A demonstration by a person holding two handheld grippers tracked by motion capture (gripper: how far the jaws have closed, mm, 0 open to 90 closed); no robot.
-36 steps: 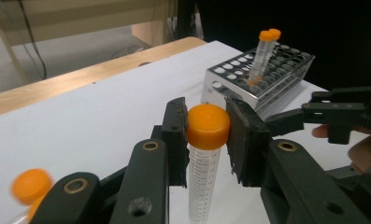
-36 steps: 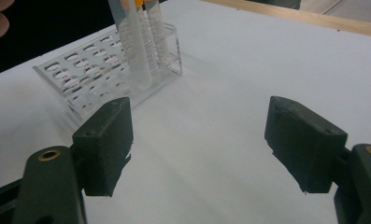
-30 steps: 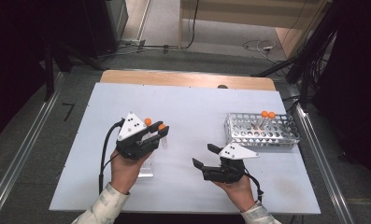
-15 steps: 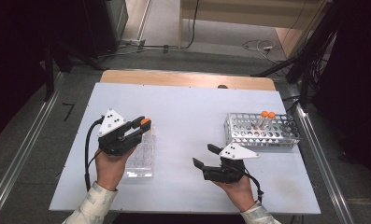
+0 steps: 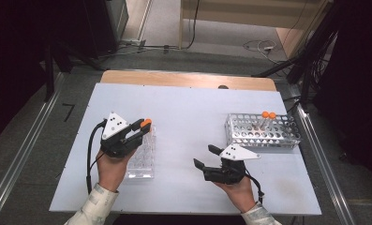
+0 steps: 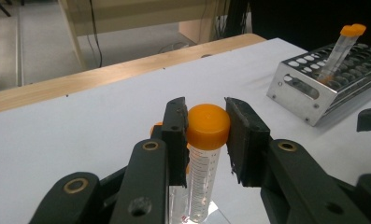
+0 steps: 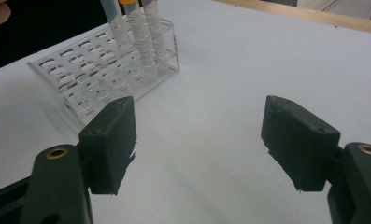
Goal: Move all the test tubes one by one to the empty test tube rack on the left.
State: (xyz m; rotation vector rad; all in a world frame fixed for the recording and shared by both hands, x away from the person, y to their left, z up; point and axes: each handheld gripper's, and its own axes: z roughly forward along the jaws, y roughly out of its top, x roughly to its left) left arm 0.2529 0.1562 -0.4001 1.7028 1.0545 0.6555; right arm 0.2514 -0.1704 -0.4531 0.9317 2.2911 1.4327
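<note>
The left gripper (image 5: 144,125) is pinching a clear plastic tube (image 6: 203,182) by its orange cap (image 6: 208,125); in the left gripper view the two black jaws press on the cap from both sides, and the tube hangs straight down between them. The lower end of the tube is at the clear plastic rack (image 5: 142,156), which lies on the left part of the white tabletop (image 5: 188,110), but I cannot tell if the tip already sits inside a hole. In the high view the orange cap shows at the front of this gripper, above the far end of the clear rack. The right gripper view shows the same clear rack (image 7: 106,70) from the other side, with three tubes standing upright at one end of it, and one of them has an orange cap. The right gripper (image 5: 206,156) has its jaws spread wide with nothing between them, only bare tabletop; the person's hand holds it low over the tabletop near the front edge, well apart from the clear rack. On the right part of the tabletop stands a metal rack (image 5: 262,130) with many round holes. Two more tubes with orange caps (image 5: 268,115) stand in it, close together and leaning, near its far side. A wooden strip (image 5: 188,79) runs along the far edge of the tabletop.
</note>
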